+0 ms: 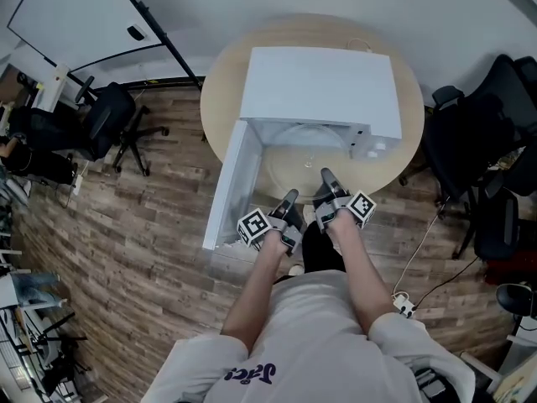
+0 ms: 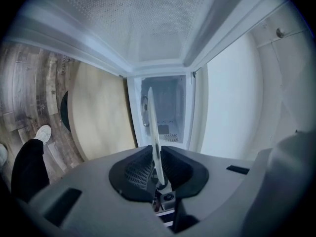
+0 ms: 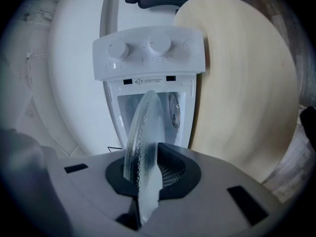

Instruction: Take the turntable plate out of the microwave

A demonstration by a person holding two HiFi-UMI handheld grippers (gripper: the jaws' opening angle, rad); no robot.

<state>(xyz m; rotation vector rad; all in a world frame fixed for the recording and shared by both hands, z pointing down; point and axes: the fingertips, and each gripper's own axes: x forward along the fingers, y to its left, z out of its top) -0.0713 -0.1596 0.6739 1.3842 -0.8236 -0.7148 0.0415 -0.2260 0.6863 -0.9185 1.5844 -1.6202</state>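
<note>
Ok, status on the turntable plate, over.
Grip: left tool and right tool shut on turntable plate rim. Plate at microwave mouth, door open. Nothing blocking.

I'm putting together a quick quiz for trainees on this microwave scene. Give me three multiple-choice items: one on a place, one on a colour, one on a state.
1. Where does the microwave stand?
A. on the floor
B. on a round wooden table
C. on a chair

2. What colour is the microwave?
A. white
B. black
C. red

3. How is the glass plate held?
A. by one gripper alone
B. by nothing; it lies on the floor
C. by both grippers

Answers:
1 B: the head view shows it on the table.
2 A: its casing is white.
3 C: the left gripper and right gripper each clamp its rim.
</note>
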